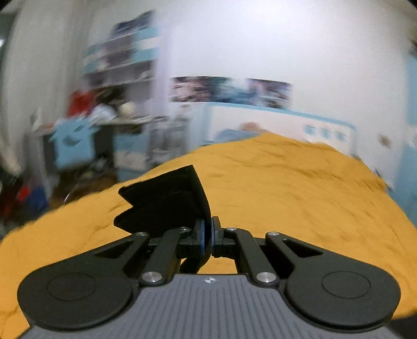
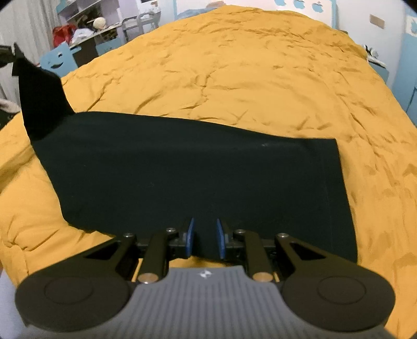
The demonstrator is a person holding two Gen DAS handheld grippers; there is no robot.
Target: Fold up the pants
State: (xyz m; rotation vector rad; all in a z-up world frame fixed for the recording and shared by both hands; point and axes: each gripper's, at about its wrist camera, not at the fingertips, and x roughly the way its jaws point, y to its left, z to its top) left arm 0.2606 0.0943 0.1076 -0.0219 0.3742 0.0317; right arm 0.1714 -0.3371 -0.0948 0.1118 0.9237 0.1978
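- Far left of the right wrist view: pale curtain folds, a cluttered shelf unit (image 2: 78, 10), a red bag (image 2: 62, 32) and a pale round object (image 2: 99, 23) on a crowded desk (image 2: 104, 32).
- Just below that: a light blue chair back (image 2: 58, 60) with a cut-out smiling face, close beside the bed's left edge.
- Across the middle: a bed under a mustard-yellow cover (image 2: 234, 65), creased all over, filling most of both views.
- On the cover: black pants (image 2: 182, 169) spread flat near the front edge, hem end squared off at the right, left end lifted off the cover into a raised strip.
- At the raised end: left gripper (image 1: 207, 232) clenched on a fold of the pants (image 1: 166, 198), blue pads pressed tight on the cloth, fabric standing up in a crumpled flap above the fingers.
- Left wrist view blurred; shelves (image 1: 122, 57), a row of posters (image 1: 229, 90) and a white-and-blue headboard (image 1: 286, 122) only roughly made out.
- Lower middle: right gripper (image 2: 206, 238) over the near edge of the pants, blue pads apart with black cloth seen in the gap; cannot tell whether gripped or merely above it.
- Far right: white wall with blue apple-shaped cut-outs (image 2: 299, 4), a blue panel (image 2: 406, 65) by the bed's right corner.
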